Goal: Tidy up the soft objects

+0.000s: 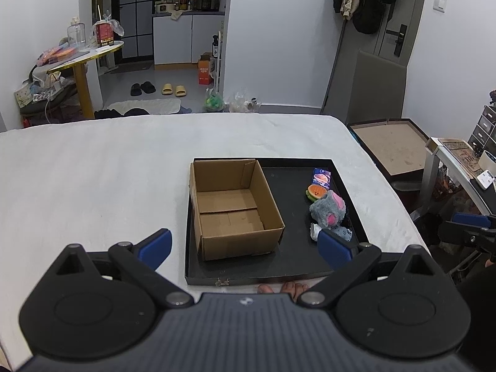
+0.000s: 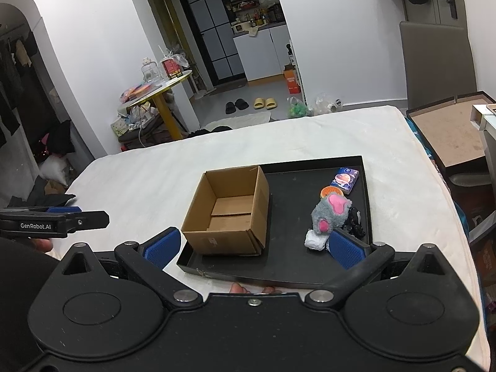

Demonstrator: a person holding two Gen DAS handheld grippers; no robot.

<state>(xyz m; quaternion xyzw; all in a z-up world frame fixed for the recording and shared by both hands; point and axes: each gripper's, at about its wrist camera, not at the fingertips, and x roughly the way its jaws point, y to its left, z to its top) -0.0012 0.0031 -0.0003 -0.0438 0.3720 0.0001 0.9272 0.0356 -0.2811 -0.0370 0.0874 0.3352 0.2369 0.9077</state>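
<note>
An open empty cardboard box point(image 1: 232, 207) point(image 2: 228, 214) stands in the left part of a black tray point(image 1: 294, 257) point(image 2: 291, 266) on a white bed. In the tray's right part lie a grey and pink plush toy point(image 1: 328, 209) point(image 2: 330, 214), an orange squishy toy point(image 1: 316, 192) point(image 2: 330, 191), a blue tissue packet point(image 1: 321, 176) point(image 2: 344, 179), a small white soft piece point(image 1: 315, 232) point(image 2: 315, 240) and a dark spotted fabric item point(image 2: 353, 221). My left gripper point(image 1: 245, 245) is open and empty above the tray's near edge. My right gripper point(image 2: 254, 245) is open and empty there too.
The white bed point(image 1: 93, 179) point(image 2: 403, 198) spreads around the tray. A brown board in a black frame point(image 1: 393, 145) point(image 2: 449, 133) leans at the bed's right. A round yellow table point(image 1: 83, 55) with clutter stands at the far left. Bare toes point(image 1: 285, 288) show below the tray.
</note>
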